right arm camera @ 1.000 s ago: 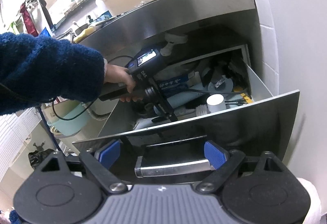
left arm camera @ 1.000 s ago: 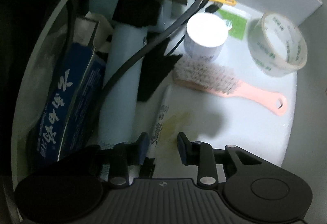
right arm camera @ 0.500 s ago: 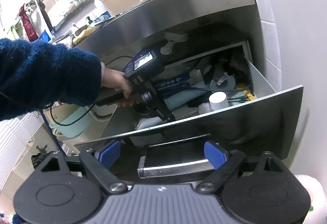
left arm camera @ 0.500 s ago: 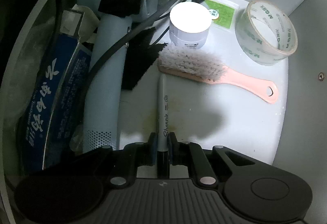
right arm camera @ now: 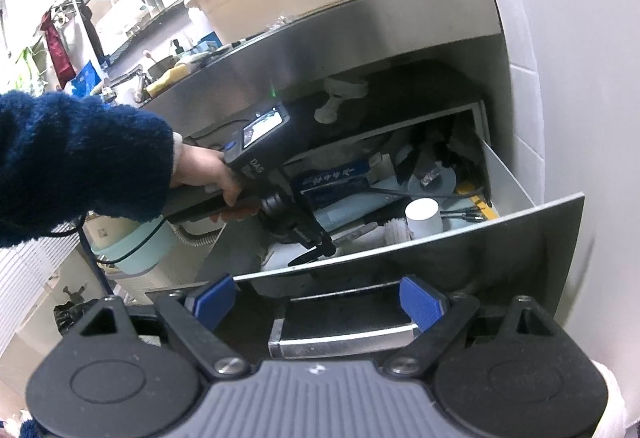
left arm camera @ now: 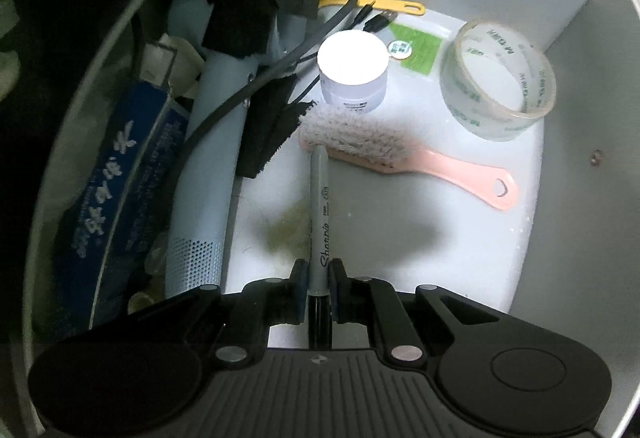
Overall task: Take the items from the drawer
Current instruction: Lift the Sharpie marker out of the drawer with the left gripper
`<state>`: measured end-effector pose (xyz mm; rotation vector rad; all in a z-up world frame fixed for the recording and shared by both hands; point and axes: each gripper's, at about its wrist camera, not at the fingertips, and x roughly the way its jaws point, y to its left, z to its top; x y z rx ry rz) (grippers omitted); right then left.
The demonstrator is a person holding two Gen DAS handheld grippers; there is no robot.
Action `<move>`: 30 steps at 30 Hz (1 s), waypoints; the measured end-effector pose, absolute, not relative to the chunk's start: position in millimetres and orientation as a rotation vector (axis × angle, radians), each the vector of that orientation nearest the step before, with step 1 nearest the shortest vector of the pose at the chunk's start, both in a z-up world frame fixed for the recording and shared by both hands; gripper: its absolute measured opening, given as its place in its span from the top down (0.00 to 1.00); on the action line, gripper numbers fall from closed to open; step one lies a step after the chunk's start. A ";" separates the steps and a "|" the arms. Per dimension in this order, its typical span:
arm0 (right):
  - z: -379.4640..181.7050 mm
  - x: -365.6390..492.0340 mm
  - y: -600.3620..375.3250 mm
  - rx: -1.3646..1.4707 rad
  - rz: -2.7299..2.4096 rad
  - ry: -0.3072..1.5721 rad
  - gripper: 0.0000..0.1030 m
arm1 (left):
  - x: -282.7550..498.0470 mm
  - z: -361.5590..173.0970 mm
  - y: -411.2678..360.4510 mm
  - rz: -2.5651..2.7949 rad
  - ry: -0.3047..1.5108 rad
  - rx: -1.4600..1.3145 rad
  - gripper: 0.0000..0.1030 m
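My left gripper (left arm camera: 319, 278) is inside the open drawer (left arm camera: 568, 246) and is shut on a grey Sharpie marker (left arm camera: 319, 206), which points away from me toward a pink brush (left arm camera: 400, 154). A white jar (left arm camera: 353, 72) and a roll of clear tape (left arm camera: 498, 78) lie behind the brush. In the right wrist view the left gripper (right arm camera: 316, 252) reaches down into the drawer (right arm camera: 440, 258) behind its steel front. My right gripper (right arm camera: 316, 302) is open and empty, just in front of the drawer handle (right arm camera: 340, 336).
The drawer's left side holds a blue box (left arm camera: 120, 194), a pale blue tube (left arm camera: 208, 174), black foam pieces (left arm camera: 240, 10) and grey cables (left arm camera: 256, 82). A yellow strip (left arm camera: 392, 4) and green card (left arm camera: 418, 48) lie at the back. A steel counter (right arm camera: 360, 34) overhangs the drawer.
My left gripper closed on the Sharpie marker, which lay loose beside its left finger one second ago, and has lifted it a little. The right gripper has barely moved.
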<state>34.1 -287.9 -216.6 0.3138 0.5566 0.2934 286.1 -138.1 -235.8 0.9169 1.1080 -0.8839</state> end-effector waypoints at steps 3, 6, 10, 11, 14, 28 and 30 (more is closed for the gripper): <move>-212.2 30.2 -285.3 0.304 0.296 0.544 0.13 | 271.7 -232.7 -136.4 -0.870 1.064 0.910 0.89; -207.7 26.0 -283.0 0.296 0.297 0.534 0.13 | 255.2 -225.4 -130.9 -0.872 1.007 0.900 0.89; -197.8 19.4 -279.7 0.271 0.302 0.509 0.13 | 238.9 -201.4 -123.6 -0.874 0.934 0.886 0.89; -195.1 17.9 -279.1 0.264 0.302 0.501 0.13 | 235.1 -195.0 -122.1 -0.872 0.918 0.879 0.89; -185.8 14.7 -277.3 0.246 0.302 0.476 0.13 | 222.3 -173.1 -114.7 -0.853 0.875 0.853 0.89; -147.5 -2.9 -266.5 0.192 0.330 0.377 0.13 | 171.2 -97.7 -119.7 -0.850 0.703 0.672 0.89; -143.4 -5.3 -266.4 0.202 0.337 0.363 0.13 | 168.2 -79.8 -116.3 -0.838 0.686 0.637 0.89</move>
